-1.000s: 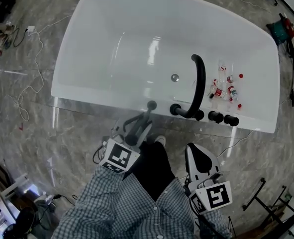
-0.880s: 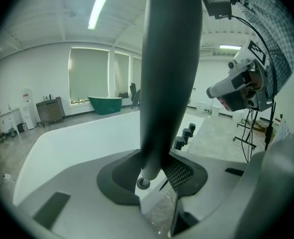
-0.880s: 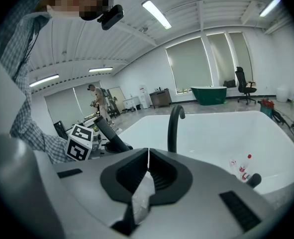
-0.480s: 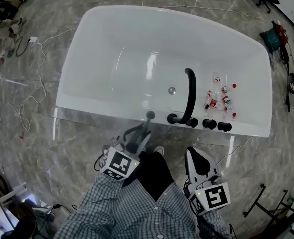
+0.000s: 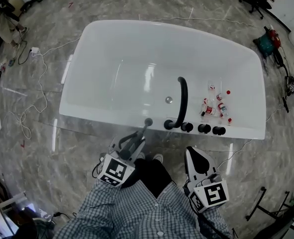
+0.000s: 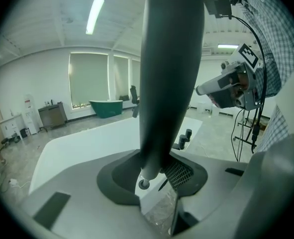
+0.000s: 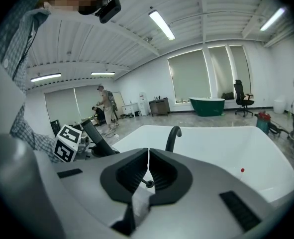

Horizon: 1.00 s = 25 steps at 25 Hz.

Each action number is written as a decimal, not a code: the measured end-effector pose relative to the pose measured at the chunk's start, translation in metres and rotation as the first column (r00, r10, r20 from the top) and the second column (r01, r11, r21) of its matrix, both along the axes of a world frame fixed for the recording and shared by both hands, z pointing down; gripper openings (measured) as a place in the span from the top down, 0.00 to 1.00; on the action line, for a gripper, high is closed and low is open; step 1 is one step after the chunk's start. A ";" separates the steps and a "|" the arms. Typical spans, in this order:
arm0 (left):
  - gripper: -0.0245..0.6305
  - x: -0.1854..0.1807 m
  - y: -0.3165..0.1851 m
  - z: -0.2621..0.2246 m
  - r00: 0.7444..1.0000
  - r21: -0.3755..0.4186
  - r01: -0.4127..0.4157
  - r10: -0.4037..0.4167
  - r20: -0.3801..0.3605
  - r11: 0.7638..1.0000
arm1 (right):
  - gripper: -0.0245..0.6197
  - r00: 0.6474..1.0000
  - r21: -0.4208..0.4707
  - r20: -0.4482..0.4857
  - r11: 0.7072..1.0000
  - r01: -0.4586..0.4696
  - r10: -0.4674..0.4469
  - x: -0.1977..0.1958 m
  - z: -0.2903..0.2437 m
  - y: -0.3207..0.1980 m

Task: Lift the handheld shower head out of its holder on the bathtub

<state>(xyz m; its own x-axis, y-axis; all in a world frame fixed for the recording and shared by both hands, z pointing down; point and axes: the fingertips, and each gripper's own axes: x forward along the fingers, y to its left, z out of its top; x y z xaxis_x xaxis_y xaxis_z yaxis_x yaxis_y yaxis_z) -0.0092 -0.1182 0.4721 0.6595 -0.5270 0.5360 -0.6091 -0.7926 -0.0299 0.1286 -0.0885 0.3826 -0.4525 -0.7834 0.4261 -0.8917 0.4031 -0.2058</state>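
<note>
Small red-capped bottles (image 5: pixel 215 105) are seen lying inside the white bathtub (image 5: pixel 89 49), beside the black tap (image 5: pixel 181 96). The dark shower head (image 6: pixel 169 73) is gripped by the left gripper (image 5: pixel 133 142) at the tub's near rim. The right gripper (image 7: pixel 147 168) is squeezed closed, and nothing is held in it.

The bathtub (image 5: pixel 112 49) is glossy white; its curved spout (image 5: pixel 182 96) and knobs (image 5: pixel 204 128) are black; the floor (image 5: pixel 47 133) is grey with pale marbled veining. The shower head (image 6: pixel 171 73) is dark charcoal; the left gripper (image 6: pixel 154 180) and right gripper (image 7: pixel 147 171) are pale grey with dark jaw linings, each cube patterned in black-and-white squares; the shirt (image 5: pixel 137 213) is a fine blue-grey check. The small bottles (image 5: pixel 214 106) have red caps; a distant tub (image 7: pixel 207 106) is teal.
</note>
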 end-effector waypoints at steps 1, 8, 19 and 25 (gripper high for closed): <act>0.75 0.000 0.002 -0.003 1.000 0.004 0.004 -0.004 -0.004 1.000 | 0.93 1.000 0.002 0.001 1.000 -0.002 0.002 0.001 -0.001 0.001; 0.75 -0.008 0.014 -0.022 1.000 0.018 0.003 -0.003 0.005 1.000 | 0.93 1.000 0.027 0.009 1.000 -0.002 0.002 -0.005 -0.013 0.005; 0.75 -0.019 0.020 -0.062 1.000 0.046 0.002 -0.002 0.006 0.999 | 0.93 1.000 0.094 0.007 0.996 0.004 -0.005 -0.010 -0.042 -0.006; 0.75 -0.020 0.014 -0.085 1.000 0.070 0.015 -0.015 -0.009 0.997 | 0.93 1.000 0.108 0.004 0.994 0.009 -0.010 -0.012 -0.051 -0.009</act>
<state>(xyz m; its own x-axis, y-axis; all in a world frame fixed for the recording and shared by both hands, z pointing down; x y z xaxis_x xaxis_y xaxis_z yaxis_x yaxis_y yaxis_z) -0.0291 -0.1043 0.3866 0.6558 -0.5731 0.4914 -0.6213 -0.7795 -0.0798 0.1168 -0.0974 0.3315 -0.4618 -0.8202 0.3377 -0.8869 0.4317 -0.1645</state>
